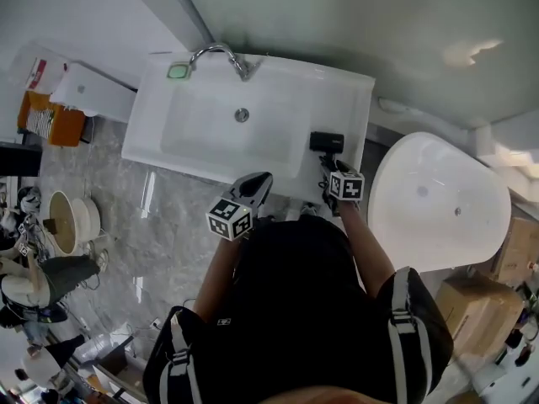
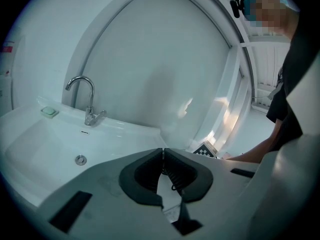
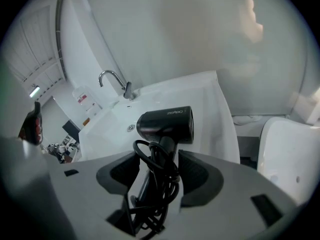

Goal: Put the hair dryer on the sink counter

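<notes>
Right gripper view gives us the clearest read: the right gripper (image 3: pixel 157 156) holds the black hair dryer (image 3: pixel 167 125) by its handle. Its 2 jaws sit part-way closed, and the coiled cord (image 3: pixel 155 184) is bunched around the handle between the pads. The dryer's barrel points sideways above the jaws, with the white sink counter (image 3: pixel 220 114) and the faucet (image 3: pixel 115 81) beyond it.

From the head view we place the hair dryer (image 1: pixel 327 141) over the flat ledge of the counter (image 1: pixel 349 108), to the right of the basin and its drain (image 1: pixel 242 114). The right gripper (image 1: pixel 328 165) reaches in from the near edge. We cannot tell from either view whether the dryer's body already rests on the counter or hangs just above it.

Our left gripper (image 2: pixel 162 154) has its jaws pressed together at the tips with nothing between them. In the head view it (image 1: pixel 263 179) hovers near the front edge of the sink, away from the dryer. A green soap dish (image 1: pixel 178 71) sits at the far left corner beside the faucet (image 1: pixel 221 51), well apart from where we are working.

We judge the task to be close to its end, since the dryer has reached the right spot over the counter. What remains, as far as we can see, is to settle it fully onto the ledge, open the jaws and draw the right gripper back without dragging the cord.
</notes>
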Demonstrator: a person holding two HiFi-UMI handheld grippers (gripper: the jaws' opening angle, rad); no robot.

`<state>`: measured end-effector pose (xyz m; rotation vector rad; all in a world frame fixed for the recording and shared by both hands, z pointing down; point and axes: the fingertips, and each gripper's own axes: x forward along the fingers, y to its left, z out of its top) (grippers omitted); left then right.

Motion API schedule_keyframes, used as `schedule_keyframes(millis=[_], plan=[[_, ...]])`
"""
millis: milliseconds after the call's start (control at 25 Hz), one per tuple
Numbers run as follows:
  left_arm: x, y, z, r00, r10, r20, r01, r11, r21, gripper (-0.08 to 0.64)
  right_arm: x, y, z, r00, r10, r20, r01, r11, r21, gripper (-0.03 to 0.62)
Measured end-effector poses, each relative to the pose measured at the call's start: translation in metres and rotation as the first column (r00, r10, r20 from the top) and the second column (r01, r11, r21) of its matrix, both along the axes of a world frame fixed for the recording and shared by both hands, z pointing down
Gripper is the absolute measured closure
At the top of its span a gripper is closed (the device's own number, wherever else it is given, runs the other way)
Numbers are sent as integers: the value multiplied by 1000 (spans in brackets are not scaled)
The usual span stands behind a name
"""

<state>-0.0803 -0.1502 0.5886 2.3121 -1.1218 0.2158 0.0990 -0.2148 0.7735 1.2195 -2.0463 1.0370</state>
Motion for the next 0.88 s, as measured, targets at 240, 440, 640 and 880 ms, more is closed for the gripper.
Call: schedule_keyframes(millis=[240, 440, 640, 880], plan=[[8, 2, 0, 999, 53, -11, -53, 999, 6, 538, 6, 11, -20, 1000, 6, -3, -6, 998, 60, 293], [18, 6, -1, 995, 97, -23, -97, 995, 6, 538, 7, 30, -46, 998, -66, 2, 66, 989, 133, 327], [29, 5, 1, 989, 144, -22, -144, 990, 8, 538, 7, 52, -56, 991, -130, 26, 125, 981, 152, 354], [35, 1, 8, 985, 170, -12, -170, 985, 0, 538, 17, 69, -69, 983, -173, -65, 182, 961, 206, 471]])
